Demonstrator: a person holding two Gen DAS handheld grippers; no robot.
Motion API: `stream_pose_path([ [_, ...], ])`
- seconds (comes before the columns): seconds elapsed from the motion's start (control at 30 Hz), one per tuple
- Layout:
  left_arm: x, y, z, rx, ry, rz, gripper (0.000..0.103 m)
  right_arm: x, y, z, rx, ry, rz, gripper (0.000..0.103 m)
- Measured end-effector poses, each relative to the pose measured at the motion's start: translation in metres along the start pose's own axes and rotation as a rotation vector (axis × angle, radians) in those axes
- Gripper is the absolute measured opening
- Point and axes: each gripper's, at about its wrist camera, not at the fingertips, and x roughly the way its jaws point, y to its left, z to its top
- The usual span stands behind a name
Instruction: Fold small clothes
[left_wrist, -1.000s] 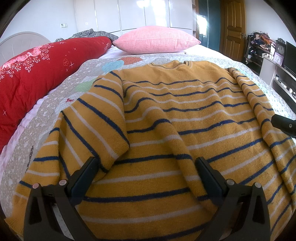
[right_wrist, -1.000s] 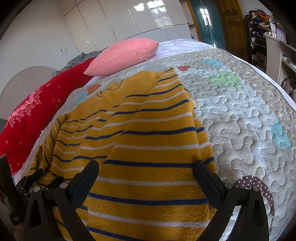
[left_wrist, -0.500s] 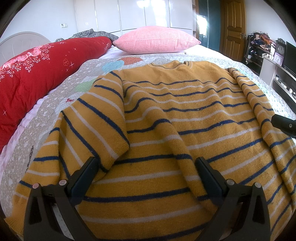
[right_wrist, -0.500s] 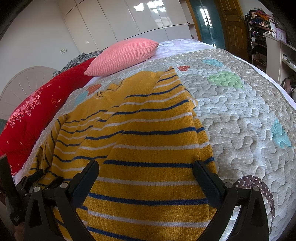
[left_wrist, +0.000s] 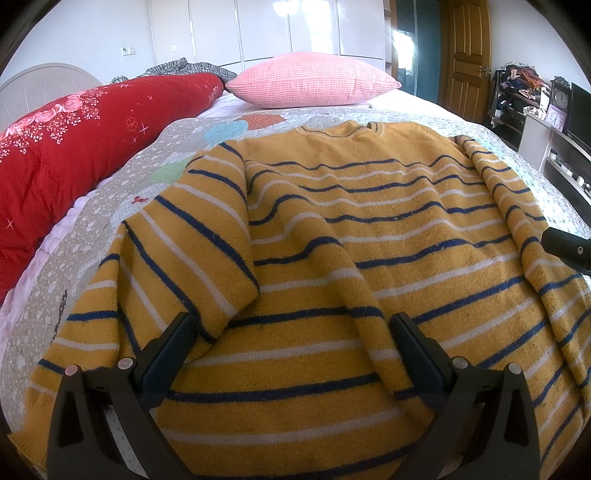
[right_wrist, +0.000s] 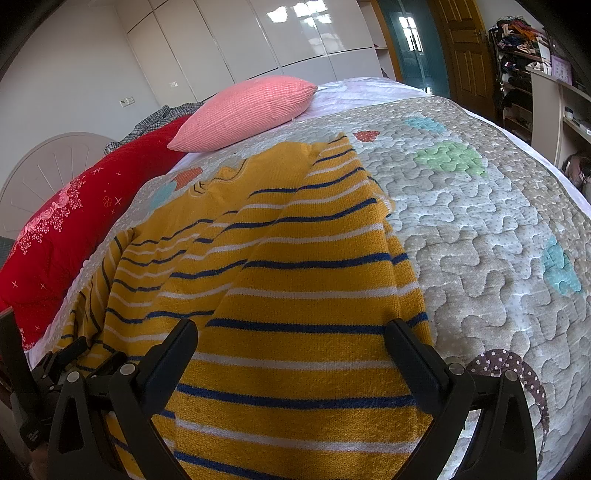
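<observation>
Early in the fold. Striped sweater (left_wrist: 369, 236) spread across the quilted bed (right_wrist: 480, 229), hem at the near edge, both sleeves already laid inward; body folds left. Left tool (left_wrist: 291, 350) and right tool (right_wrist: 291, 350) wide open above the hem, gripping nothing.

A home bedroom, shown by a bed under a quilted coverlet (right_wrist: 480, 236), a pink pillow (left_wrist: 314, 83), a rolled red floral quilt (left_wrist: 74, 147), a curved headboard (right_wrist: 48, 166), glossy white wardrobe doors (left_wrist: 288, 29) and a wooden door (left_wrist: 467, 55).
</observation>
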Motion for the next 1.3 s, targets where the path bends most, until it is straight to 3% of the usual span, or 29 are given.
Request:
stream_pose_path([
  [1.03,0.0,0.002,0.001,-0.001,-0.008,0.002,0.103,-0.006,0.007,-0.004,0.004,0.008,-0.001,0.103],
  [1.3,0.0,0.003,0.001,-0.005,-0.014,0.003,0.103,0.002,0.013,-0.004,-0.051,0.0,-0.072,0.103],
])
